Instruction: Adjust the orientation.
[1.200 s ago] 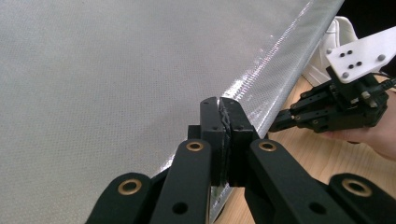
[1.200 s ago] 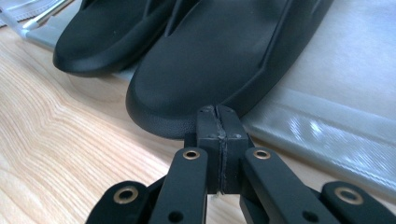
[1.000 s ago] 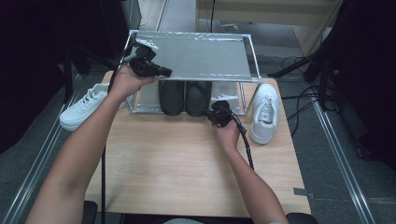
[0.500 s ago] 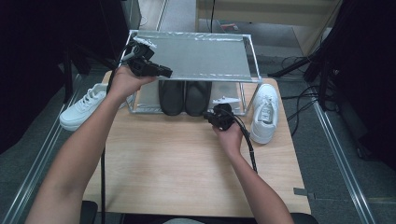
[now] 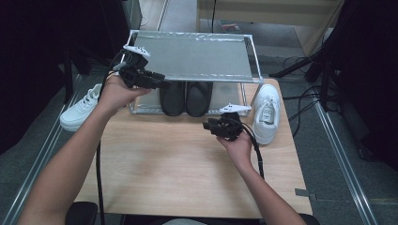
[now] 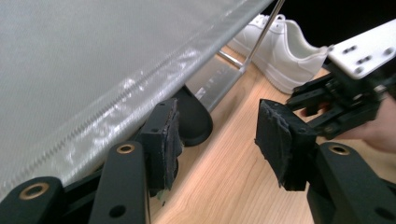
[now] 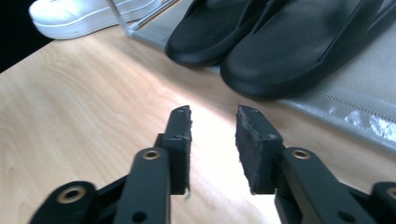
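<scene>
So the pair of black slippers (image 5: 186,97) sits on the lower shelf of the metal shoe rack (image 5: 187,56), just above the middle of the high view. They lie side by side, touching, with their long axis running up-down in that picture and the rounded ends at the shelf's front edge, toward the person. Which end is toe or heel I can't tell for sure from above, since the rack's top shelf covers the far half of both. In the right gripper view the slippers (image 7: 280,42) fill the upper right, cut off by the frame edge, so only the rounded ends and a bit of strap show.

The left gripper (image 5: 157,78) is up at the rack's left front corner, upper left of centre in the high view. Its jaws have just been opening, and in the left gripper view they stand spread with nothing between them, one slipper end (image 6: 194,116) peeking out behind the left jaw under the mesh shelf.

The right gripper (image 5: 209,126) hangs over the wooden table (image 5: 164,173) just in front of the slippers. Its jaws have also just been opening: apart, only bare table between them.

One white sneaker (image 5: 266,112) lies right of the rack, pointing up-down; another white sneaker (image 5: 80,110) is on the left, half off the table's edge.
</scene>
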The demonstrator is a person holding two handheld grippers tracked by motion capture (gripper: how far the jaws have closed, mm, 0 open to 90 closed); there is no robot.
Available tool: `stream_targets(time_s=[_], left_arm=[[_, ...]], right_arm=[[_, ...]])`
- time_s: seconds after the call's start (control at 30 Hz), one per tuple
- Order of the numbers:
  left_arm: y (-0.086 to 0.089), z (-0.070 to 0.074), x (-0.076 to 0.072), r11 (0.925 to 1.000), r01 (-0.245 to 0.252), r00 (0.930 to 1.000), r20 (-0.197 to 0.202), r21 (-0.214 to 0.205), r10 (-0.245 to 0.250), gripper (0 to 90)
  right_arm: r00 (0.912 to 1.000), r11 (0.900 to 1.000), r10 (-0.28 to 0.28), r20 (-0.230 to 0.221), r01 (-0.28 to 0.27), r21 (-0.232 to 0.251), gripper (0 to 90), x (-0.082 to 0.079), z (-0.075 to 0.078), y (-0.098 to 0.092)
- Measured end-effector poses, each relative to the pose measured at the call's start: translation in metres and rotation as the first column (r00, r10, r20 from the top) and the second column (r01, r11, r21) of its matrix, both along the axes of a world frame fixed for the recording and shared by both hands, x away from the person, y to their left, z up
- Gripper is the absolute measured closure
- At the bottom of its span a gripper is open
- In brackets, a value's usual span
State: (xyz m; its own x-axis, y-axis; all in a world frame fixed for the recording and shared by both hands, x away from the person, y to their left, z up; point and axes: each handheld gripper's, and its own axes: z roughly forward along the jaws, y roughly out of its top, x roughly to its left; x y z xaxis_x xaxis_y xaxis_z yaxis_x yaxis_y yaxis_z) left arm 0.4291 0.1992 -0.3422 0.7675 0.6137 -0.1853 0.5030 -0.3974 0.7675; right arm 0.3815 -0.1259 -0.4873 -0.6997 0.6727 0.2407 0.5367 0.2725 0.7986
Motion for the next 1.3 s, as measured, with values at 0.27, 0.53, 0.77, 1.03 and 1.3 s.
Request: stream_targets(time_s=[0.27,0.53,0.77,1.03,1.3], left_arm=[[0.006,-0.017,-0.022,0.9999,-0.01,0.9999,-0.005,0.002,0.01,45.7],[0.015,-0.033,-0.042,0.9998,-0.012,0.9999,-0.009,-0.017,0.012,44.4],[0.032,-0.056,-0.056,0.9985,-0.049,0.9986,-0.021,-0.025,0.049,43.7],[0.052,-0.076,-0.066,0.9972,-0.07,0.9965,-0.046,-0.025,0.069,43.6],[0.069,-0.088,-0.072,0.9939,-0.103,0.9934,-0.054,-0.038,0.101,43.5]], right_arm=[[0.9993,0.9993,0.023,0.028,-0.024,0.027,61.7,-0.019,0.002,-0.019],[0.9987,0.9993,0.031,0.041,-0.032,0.021,59.8,-0.027,0.003,-0.034],[0.9968,0.9981,0.06,0.053,-0.06,0.011,57.2,-0.032,-0.001,-0.037],[0.9957,0.9962,0.082,0.044,-0.083,0.027,55.9,-0.037,0.002,-0.04],[0.9946,0.9954,0.096,0.039,-0.096,-0.003,55.9,-0.037,-0.002,-0.038]])
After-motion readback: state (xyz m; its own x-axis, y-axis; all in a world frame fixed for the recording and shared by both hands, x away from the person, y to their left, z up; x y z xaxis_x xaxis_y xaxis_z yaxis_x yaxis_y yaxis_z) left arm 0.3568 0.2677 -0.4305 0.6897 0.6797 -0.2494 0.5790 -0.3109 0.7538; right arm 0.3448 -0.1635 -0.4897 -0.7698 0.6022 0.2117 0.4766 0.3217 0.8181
